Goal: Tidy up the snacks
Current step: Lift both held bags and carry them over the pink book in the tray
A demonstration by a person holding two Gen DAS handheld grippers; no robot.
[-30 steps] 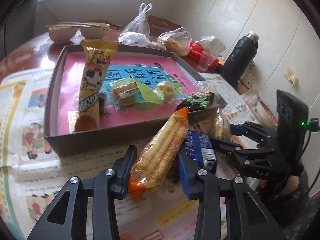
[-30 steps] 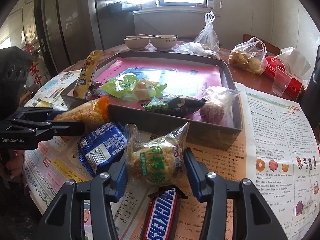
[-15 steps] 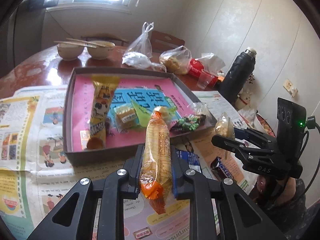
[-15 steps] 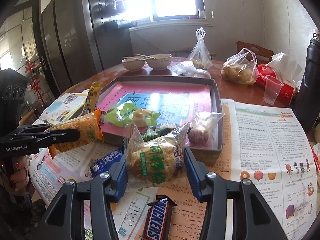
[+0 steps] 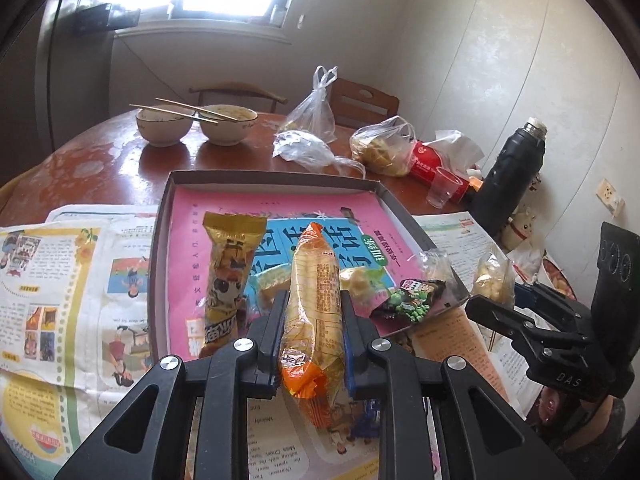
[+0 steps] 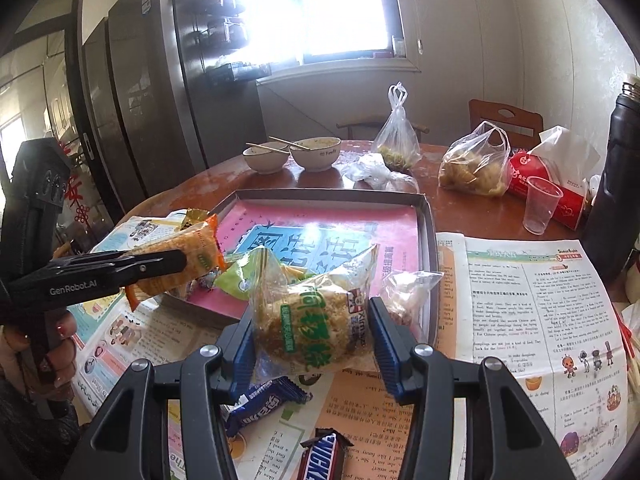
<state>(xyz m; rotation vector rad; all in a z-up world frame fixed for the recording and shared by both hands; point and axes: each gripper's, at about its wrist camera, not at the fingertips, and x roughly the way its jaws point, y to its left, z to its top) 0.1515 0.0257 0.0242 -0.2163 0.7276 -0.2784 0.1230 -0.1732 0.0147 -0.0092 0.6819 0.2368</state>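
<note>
the left gripper (image 5: 310, 312) had clamped the orange wafer pack (image 5: 314, 308) and lifted it off the newspaper (image 5: 60, 272); the right gripper (image 6: 314, 330) held the clear pastry bag (image 6: 316, 322) aloft, both ready for the tray (image 5: 160, 240).

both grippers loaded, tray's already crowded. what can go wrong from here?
1. The left gripper pinches the long orange snack pack low down; most of it sticks out beyond the pads, so it could swing or slip.
2. The right gripper squeezes a crumbly cake pack, so crushing is likely.
3. Packs crowd the tray's near edge; drops could knock them.
</note>
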